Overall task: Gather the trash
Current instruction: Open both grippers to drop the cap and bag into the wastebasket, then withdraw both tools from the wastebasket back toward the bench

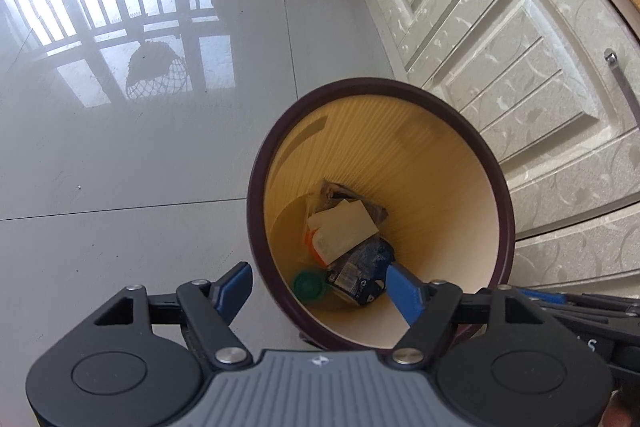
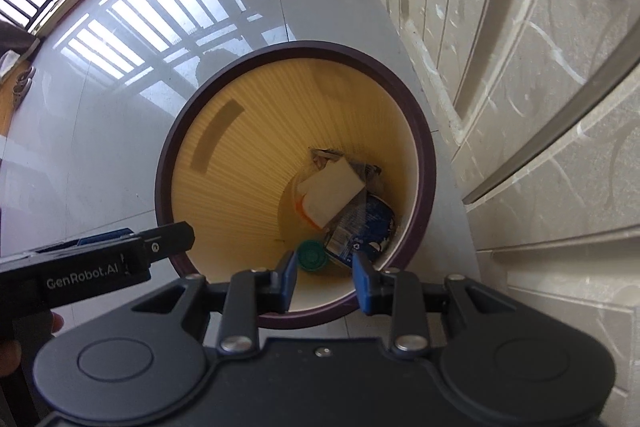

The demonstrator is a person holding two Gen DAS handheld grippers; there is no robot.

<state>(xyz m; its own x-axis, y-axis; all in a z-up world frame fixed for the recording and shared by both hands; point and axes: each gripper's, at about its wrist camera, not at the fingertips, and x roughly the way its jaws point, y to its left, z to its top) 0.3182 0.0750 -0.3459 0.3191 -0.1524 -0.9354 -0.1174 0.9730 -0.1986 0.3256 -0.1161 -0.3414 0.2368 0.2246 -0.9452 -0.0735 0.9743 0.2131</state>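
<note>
One glossy grey tiled floor (image 1: 140, 167) meets pale, perhaps embossed, cabinet doors (image 1: 520, 67).

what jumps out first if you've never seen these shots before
The eye goes first to the round bin with its dark rim and yellow inside, standing on the pale tiled floor beside the cream cabinet doors. At its bottom lies a heap of trash: a white carton, a blue wrapper and a green lid. Both grippers, left gripper and right gripper, hang over it, empty.
</note>
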